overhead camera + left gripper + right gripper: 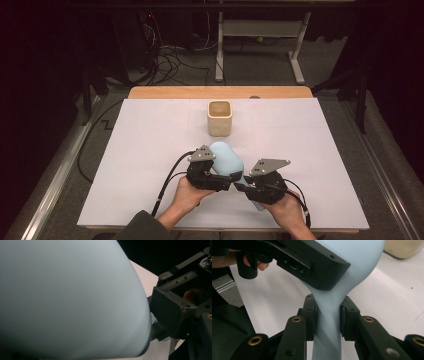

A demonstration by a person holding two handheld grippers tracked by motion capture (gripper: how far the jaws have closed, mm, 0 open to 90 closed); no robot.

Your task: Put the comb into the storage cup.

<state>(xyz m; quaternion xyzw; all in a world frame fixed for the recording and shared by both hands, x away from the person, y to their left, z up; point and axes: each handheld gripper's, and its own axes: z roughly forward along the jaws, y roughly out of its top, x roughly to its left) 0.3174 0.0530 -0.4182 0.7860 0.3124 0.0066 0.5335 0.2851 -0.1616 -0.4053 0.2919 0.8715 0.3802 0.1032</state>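
Both claws meet low over the white-covered counter [150,150]: right claw [328,315] clamped on the pale blue object's [328,335] narrow neck; left claw [231,178] against its wide body, grip unclear. Beige cup [219,118] stands behind. Dark room, cables on floor [175,65].

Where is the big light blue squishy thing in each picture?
High view: the light blue soft rounded object lies low in the middle, between the two hand-held grippers.
Left gripper view: it covers the left and middle, very close.
Right gripper view: it runs up the middle, its narrow part squeezed between the black jaws.
Shared landmark: the white table sheet.
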